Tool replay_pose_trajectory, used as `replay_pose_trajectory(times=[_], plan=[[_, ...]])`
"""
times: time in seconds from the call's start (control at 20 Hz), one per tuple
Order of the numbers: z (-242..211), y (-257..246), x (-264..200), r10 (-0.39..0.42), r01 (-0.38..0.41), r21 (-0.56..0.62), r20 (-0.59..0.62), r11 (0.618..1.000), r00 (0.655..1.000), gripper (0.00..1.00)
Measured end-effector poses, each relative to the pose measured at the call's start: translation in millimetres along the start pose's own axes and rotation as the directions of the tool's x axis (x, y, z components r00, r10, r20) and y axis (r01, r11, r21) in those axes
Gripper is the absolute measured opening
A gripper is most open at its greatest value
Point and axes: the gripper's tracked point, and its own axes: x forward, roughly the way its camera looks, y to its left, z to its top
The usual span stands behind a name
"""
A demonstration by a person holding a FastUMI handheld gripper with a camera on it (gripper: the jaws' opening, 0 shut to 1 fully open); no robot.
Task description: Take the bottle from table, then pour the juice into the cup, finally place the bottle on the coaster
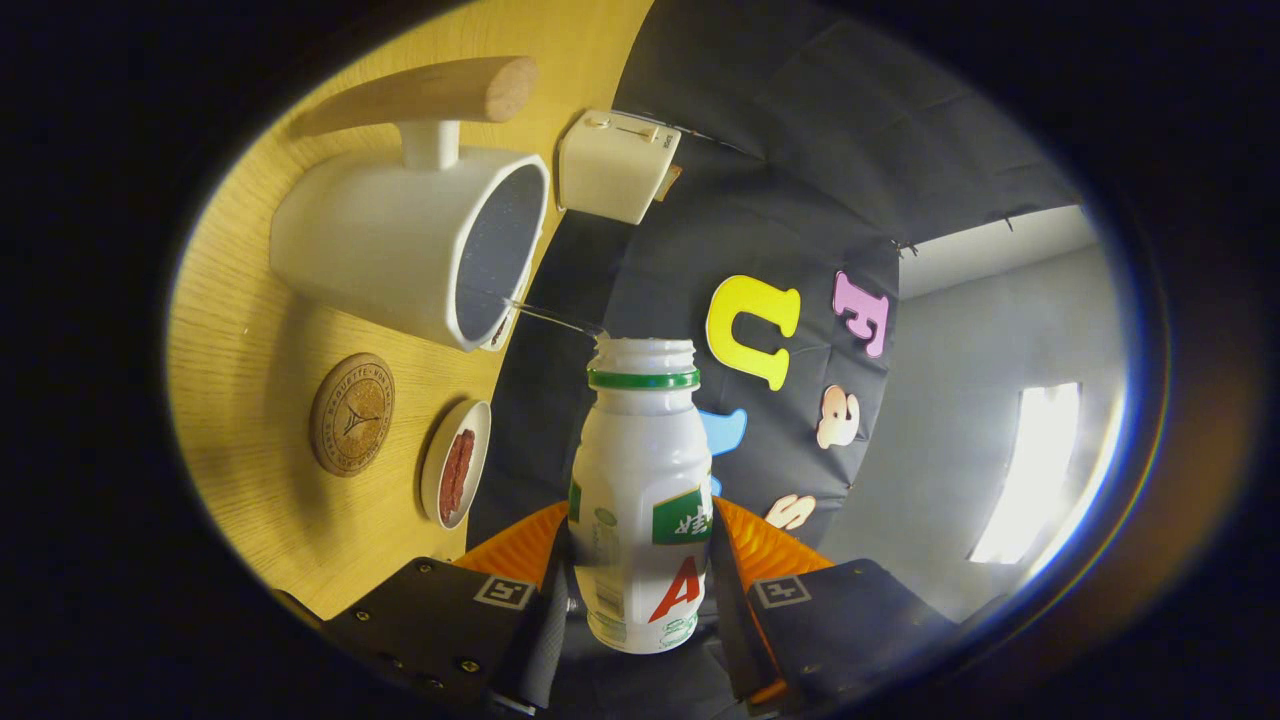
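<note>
My gripper [640,560] is shut on a small white bottle [640,490] with a green neck ring, and both fingers press its sides. The whole view is rolled sideways, so the bottle lies tipped with its open mouth toward the white cup [420,240]. A thin stream of liquid [550,318] runs from the bottle's mouth to the cup's rim. The cup has a long wooden handle [430,92] and stands on the wooden table [250,330]. A round cork coaster [351,413] lies on the table beside the cup, apart from the bottle.
A small white dish [455,463] with something dark red in it sits on the table next to the coaster. A white toaster [612,165] stands beyond the cup by the black cloth wall. A grey wall and a bright window [1030,475] lie further off.
</note>
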Motion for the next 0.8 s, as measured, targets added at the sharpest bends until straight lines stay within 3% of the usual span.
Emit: replay_pose_trajectory(times=[0.8], plan=[[13.2,-7.3,-0.4,-0.036,0.04,-0.078,0.049,0.996,0.998,0.64]])
